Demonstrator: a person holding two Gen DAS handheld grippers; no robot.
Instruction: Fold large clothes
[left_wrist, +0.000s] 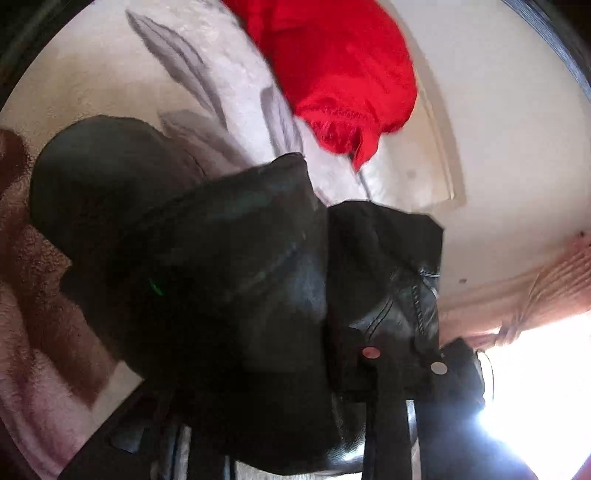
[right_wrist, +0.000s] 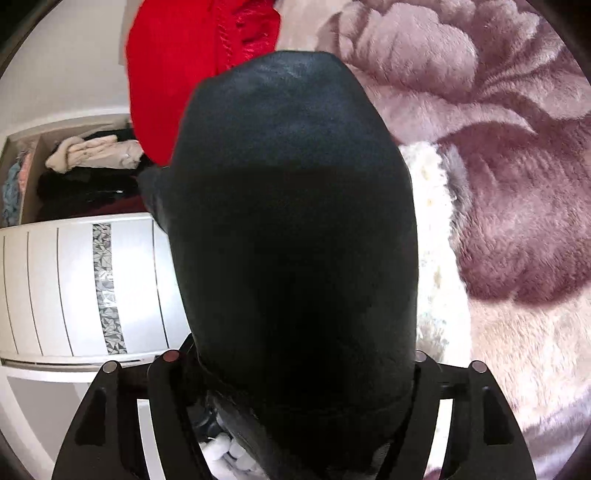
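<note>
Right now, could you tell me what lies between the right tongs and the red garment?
In the right wrist view, the black leather jacket fills that stretch: it bulges up from between the right tongs and its far edge overlaps the red garment.

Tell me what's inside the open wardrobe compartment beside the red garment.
In the right wrist view, the open wardrobe compartment holds piled clothes: a cream garment on top of black garments. Its right end is hidden behind the red garment and the black jacket.

No readable text, labels, brands or numbers on anything in either view.
</note>
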